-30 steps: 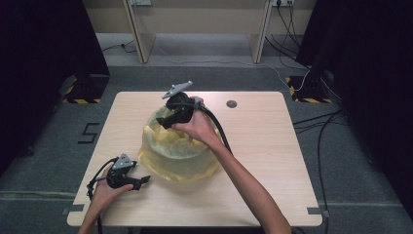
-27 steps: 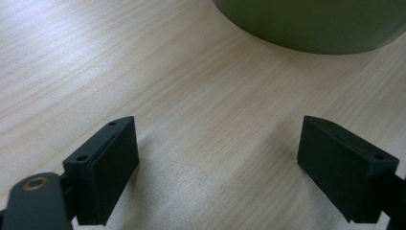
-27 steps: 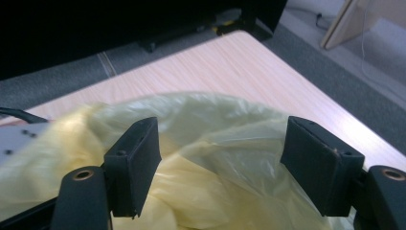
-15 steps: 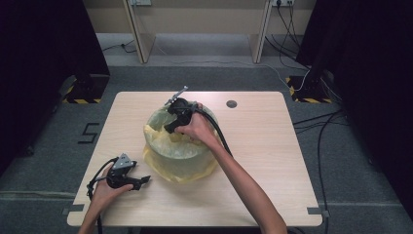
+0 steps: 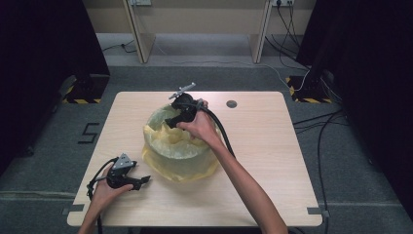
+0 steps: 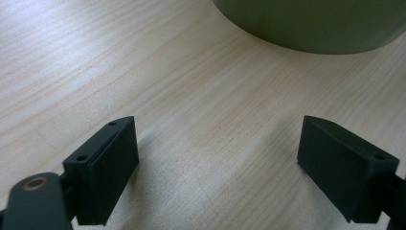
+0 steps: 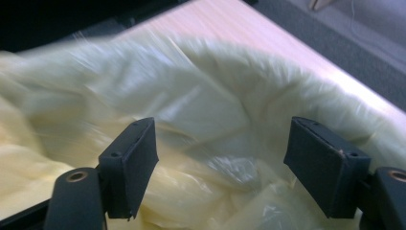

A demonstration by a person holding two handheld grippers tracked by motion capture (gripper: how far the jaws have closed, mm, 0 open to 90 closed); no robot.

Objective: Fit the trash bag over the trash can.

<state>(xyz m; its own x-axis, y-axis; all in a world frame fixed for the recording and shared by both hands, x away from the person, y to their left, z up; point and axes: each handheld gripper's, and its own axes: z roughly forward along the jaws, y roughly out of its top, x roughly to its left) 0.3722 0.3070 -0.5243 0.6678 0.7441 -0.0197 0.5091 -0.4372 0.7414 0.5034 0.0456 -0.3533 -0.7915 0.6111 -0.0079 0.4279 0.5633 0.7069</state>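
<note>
Yellow bag (image 5: 168, 139) inside round bin (image 5: 180, 151)

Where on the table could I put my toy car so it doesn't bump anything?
The right side of the table, beyond the right gripper arm, is bare wood. So is the far-left corner behind the bin. It is crowded in the middle, around the yellow bag, and near the left gripper.
</note>
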